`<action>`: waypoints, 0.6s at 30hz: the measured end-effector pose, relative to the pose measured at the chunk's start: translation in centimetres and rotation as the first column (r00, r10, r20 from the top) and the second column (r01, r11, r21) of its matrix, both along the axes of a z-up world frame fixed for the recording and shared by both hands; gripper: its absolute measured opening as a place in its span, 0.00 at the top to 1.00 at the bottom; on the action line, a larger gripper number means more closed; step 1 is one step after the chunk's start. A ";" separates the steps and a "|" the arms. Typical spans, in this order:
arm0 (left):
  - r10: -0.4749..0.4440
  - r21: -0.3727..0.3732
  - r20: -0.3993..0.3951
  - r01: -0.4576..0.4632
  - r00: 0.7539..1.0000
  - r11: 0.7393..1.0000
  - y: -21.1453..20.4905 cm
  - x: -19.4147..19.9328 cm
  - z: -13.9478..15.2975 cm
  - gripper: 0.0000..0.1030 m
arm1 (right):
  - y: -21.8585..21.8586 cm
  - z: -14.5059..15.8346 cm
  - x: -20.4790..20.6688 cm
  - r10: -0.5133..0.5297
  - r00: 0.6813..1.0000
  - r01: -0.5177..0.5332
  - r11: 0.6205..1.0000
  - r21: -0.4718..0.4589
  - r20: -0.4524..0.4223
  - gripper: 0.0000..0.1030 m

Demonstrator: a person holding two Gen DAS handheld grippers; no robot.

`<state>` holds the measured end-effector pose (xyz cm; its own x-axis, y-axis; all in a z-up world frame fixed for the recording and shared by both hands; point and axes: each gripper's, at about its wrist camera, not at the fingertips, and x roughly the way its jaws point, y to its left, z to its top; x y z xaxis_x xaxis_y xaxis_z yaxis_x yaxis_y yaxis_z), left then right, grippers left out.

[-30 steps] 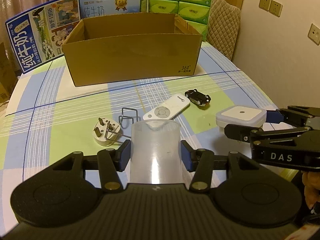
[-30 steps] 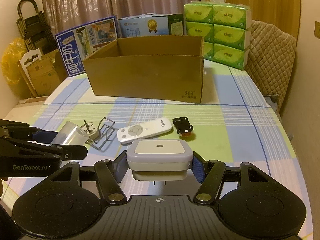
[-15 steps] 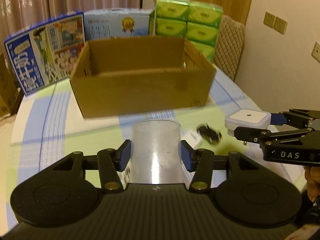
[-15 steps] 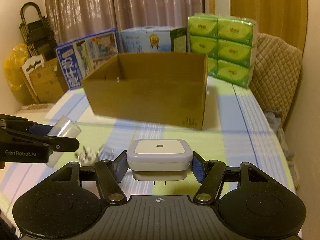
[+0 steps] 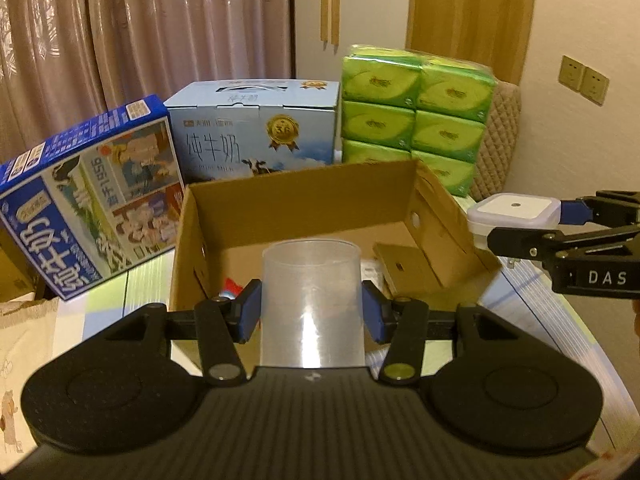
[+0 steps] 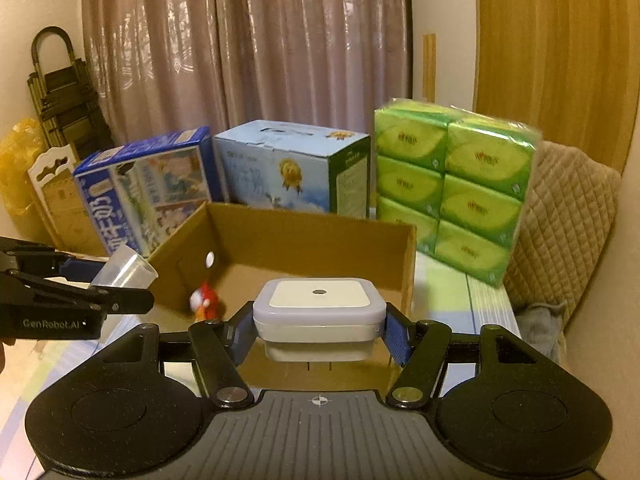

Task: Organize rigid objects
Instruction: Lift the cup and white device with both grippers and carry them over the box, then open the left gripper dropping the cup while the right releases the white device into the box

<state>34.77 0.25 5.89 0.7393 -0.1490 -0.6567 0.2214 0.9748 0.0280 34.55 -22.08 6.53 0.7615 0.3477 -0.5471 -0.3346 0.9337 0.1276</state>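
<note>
Both loads hang over the open box [image 5: 304, 200] ready to drop: left gripper [image 5: 311, 310] clenched on the cup [image 5: 312, 304], right gripper [image 6: 320, 330] grasping the night light [image 6: 319, 312].

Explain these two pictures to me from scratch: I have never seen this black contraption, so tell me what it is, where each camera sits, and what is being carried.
There is no robot here. A person holds a black two-finger gripper in each hand, and each gripper has a wide-angle camera looking forward along its fingers. So each picture shows its own gripper at the bottom and the other one at the side.

In the left wrist view, the left gripper is shut on a clear plastic cup. In the right wrist view, the right gripper is shut on a white plug-in night light.

Both are raised at an open cardboard box on a checked tablecloth; a small red toy lies inside. Behind stand two milk cartons and a pack of green tissues.
</note>
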 end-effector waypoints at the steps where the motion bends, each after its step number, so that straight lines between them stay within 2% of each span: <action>1: 0.001 0.000 -0.004 -0.001 1.000 1.000 0.0 0.6 -0.1 0.54 | 0.1 0.0 0.8 -0.002 1.000 0.002 1.000 0.003 -0.006 0.41; 7: 0.035 -0.003 -0.021 -0.035 0.999 0.999 0.8 4.0 -0.9 0.54 | 1.1 -0.5 4.8 -0.017 0.999 0.017 1.000 0.009 -0.046 0.41; 14: 0.063 0.001 -0.037 -0.063 0.997 0.998 1.2 6.4 -2.4 0.54 | 1.2 -2.3 6.9 -0.046 0.995 0.049 0.998 0.029 -0.094 0.41; 18: 0.075 0.002 -0.048 -0.075 0.996 0.997 1.4 7.0 -3.3 0.54 | 1.2 -2.7 7.2 -0.046 0.995 0.050 0.998 0.038 -0.094 0.41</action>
